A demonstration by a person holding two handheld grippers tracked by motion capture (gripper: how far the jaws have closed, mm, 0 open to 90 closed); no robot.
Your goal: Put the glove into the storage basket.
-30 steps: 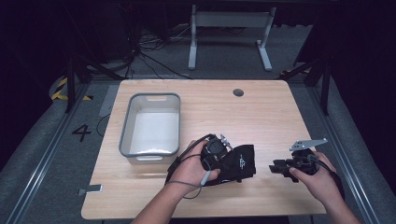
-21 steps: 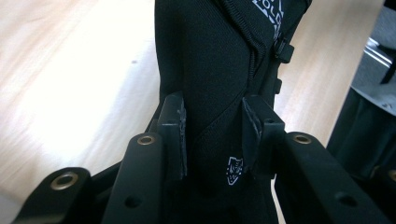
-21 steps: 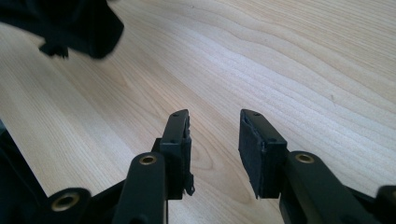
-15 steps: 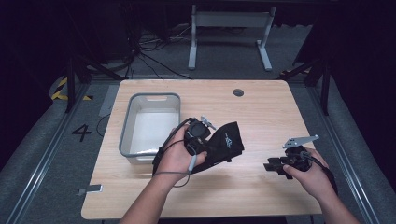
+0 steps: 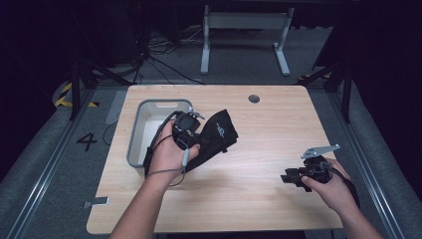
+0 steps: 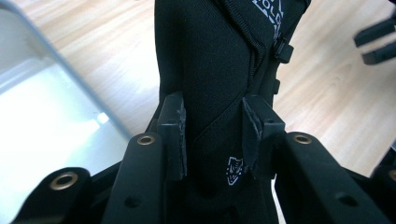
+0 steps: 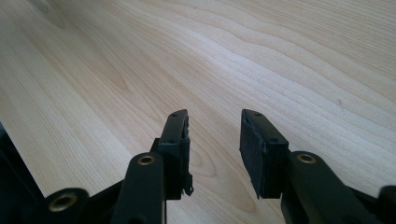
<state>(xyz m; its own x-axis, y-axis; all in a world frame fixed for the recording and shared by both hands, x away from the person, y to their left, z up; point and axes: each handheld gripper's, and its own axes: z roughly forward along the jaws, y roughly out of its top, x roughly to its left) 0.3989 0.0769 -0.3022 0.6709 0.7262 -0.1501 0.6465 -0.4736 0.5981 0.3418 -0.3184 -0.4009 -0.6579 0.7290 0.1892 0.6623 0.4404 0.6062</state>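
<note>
Upward-right, black pouch long axis, clamped in left gripper.

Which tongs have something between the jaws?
The left tongs: their pads clamp the black fabric pouch beside the grey bin. The right tongs stand open over bare table.

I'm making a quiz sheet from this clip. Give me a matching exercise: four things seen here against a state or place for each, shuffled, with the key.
Things:
1. left gripper
2. right gripper
3. grey bin
4. black bag

States or places:
A. stands on the table's left side
B. jaws apart with nothing between them, over bare wood
C. hangs lifted beside the bin
D. jaws clamped on black fabric

Pairs: 1-D, 2-B, 3-A, 4-C
</note>
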